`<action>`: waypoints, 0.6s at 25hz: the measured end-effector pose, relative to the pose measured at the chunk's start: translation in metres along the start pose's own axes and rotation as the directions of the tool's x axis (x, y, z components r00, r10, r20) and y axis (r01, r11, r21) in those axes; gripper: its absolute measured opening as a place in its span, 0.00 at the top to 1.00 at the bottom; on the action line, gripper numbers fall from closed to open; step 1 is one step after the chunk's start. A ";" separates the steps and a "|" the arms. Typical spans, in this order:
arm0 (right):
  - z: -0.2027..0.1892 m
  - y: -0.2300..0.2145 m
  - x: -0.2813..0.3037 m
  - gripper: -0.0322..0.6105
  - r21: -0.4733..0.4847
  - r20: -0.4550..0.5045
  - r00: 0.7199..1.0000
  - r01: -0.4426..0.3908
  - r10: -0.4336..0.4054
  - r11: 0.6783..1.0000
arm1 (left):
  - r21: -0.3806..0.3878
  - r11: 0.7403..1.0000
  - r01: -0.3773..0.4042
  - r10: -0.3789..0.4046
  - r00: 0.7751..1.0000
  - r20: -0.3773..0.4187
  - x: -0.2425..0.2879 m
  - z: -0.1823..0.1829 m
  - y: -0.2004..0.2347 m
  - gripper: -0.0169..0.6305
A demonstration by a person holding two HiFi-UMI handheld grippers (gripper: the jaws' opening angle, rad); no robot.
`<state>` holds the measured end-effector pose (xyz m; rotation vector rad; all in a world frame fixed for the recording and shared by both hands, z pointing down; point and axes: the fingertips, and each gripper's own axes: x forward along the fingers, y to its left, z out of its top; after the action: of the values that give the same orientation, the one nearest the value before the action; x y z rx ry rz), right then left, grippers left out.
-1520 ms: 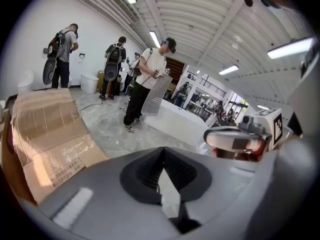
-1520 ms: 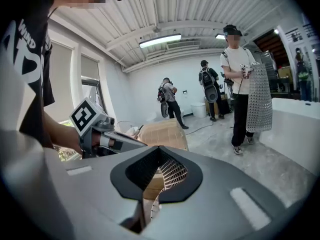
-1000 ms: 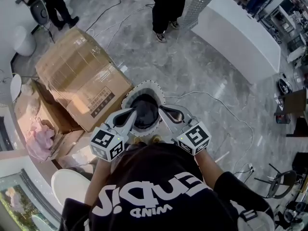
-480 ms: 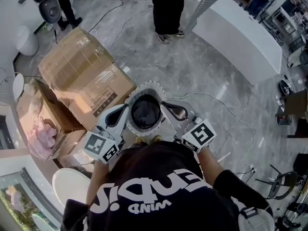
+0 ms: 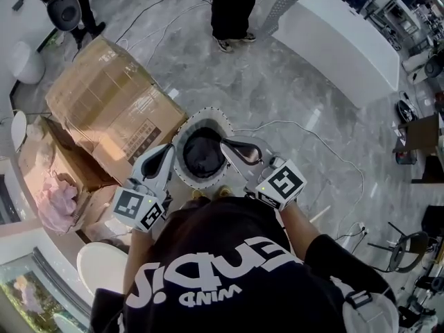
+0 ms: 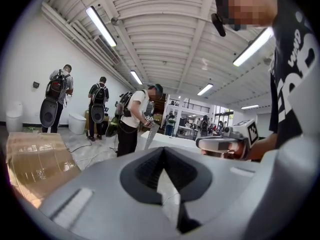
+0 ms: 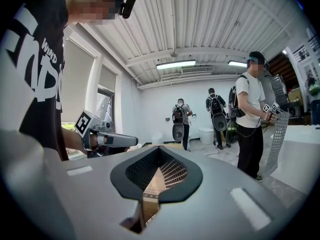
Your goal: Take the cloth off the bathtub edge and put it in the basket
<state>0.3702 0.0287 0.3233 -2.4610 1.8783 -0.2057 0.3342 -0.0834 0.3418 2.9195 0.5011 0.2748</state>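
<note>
A white perforated basket (image 5: 182, 136) stands on the marble floor in front of me, with a dark cloth (image 5: 203, 157) bunched inside it. My left gripper (image 5: 168, 150) hovers at the basket's left rim and my right gripper (image 5: 224, 143) at its right rim, tips pointing toward each other. Both are shut, with nothing between the jaws. In the left gripper view the closed left gripper (image 6: 164, 153) faces the right gripper (image 6: 222, 143). In the right gripper view the closed right gripper (image 7: 159, 158) faces the left gripper (image 7: 114, 140).
Large cardboard boxes (image 5: 111, 109) sit left of the basket, one open with a pink cloth (image 5: 59, 201) in it. A long white counter (image 5: 340, 40) stands at upper right. A cable (image 5: 326, 151) trails over the floor. A person (image 5: 232, 5) stands beyond the basket.
My left gripper has drawn back a little to the left and both grippers have lifted slightly over the basket. The cloth stays in the basket.
</note>
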 end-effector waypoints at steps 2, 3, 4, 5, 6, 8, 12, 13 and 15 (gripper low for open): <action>-0.001 0.000 -0.001 0.94 0.009 -0.004 1.000 0.004 -0.004 1.000 | -0.005 1.000 0.002 -0.002 1.000 -0.007 0.000 -0.003 -0.001 0.98; -0.001 0.000 -0.001 0.94 0.011 -0.005 1.000 0.005 -0.005 1.000 | -0.007 1.000 0.004 -0.004 1.000 -0.010 0.000 -0.004 -0.002 0.98; -0.001 0.001 -0.001 0.94 0.012 -0.006 1.000 0.006 -0.006 1.000 | -0.009 1.000 0.005 -0.005 1.000 -0.012 -0.001 -0.005 -0.002 0.98; -0.001 0.001 -0.001 0.94 0.011 -0.007 1.000 0.006 -0.006 1.000 | -0.012 1.000 0.006 -0.006 1.000 -0.014 -0.001 -0.006 -0.003 0.98; -0.001 0.002 -0.002 0.94 0.010 -0.008 1.000 0.006 -0.006 1.000 | -0.015 1.000 0.006 -0.006 1.000 -0.016 -0.001 -0.007 -0.003 0.98; -0.001 0.003 -0.001 0.94 0.009 -0.010 1.000 0.004 -0.004 1.000 | -0.017 1.000 0.007 -0.007 1.000 -0.021 -0.003 -0.010 -0.004 0.98; -0.002 0.007 0.000 0.94 0.007 -0.012 1.000 0.000 0.000 1.000 | -0.019 1.000 0.006 -0.006 1.000 -0.023 -0.006 -0.013 -0.004 0.98; -0.002 0.008 0.001 0.94 0.006 -0.012 1.000 -0.002 0.002 1.000 | -0.019 1.000 0.005 -0.005 1.000 -0.023 -0.007 -0.013 -0.003 0.98; -0.002 0.009 0.002 0.94 0.006 -0.014 1.000 -0.003 0.003 1.000 | -0.020 1.000 0.001 -0.002 1.000 -0.025 -0.008 -0.013 -0.002 0.98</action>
<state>0.3615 0.0247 0.3248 -2.4590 1.8837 -0.2283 0.3237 -0.0827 0.3533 2.8994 0.5015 0.3146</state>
